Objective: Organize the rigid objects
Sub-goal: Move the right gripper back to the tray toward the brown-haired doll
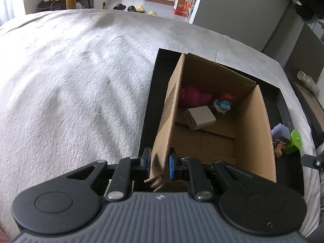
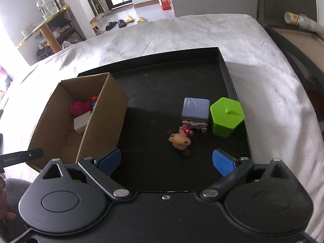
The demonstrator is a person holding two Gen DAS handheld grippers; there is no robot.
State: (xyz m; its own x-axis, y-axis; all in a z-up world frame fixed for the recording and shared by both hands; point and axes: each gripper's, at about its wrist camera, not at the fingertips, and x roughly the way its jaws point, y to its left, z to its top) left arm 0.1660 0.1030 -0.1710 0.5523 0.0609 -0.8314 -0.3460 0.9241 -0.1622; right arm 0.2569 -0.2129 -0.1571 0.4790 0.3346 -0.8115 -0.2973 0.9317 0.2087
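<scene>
A cardboard box [image 1: 251, 121] [image 2: 105, 119] stands on the left part of a black tray [image 2: 162, 81]. My left gripper [image 1: 159, 165] is shut on the box's near left wall. Inside the box lie a white block [image 1: 199, 117], a pink soft toy [image 1: 192, 96] and a blue and red toy [image 1: 222, 103]. My right gripper [image 2: 166, 161] is open and empty above the tray's near side. Ahead of it lie a small doll figure [image 2: 181, 139], a blue-grey cube toy [image 2: 195, 113] and a green hexagonal container [image 2: 226, 116].
The tray sits on a white fuzzy cover [image 1: 70, 81] over a bed. A dark framed board [image 2: 299, 46] with a paper cup [image 2: 293, 18] lies at the right. Slippers [image 2: 121, 23] lie on the floor beyond.
</scene>
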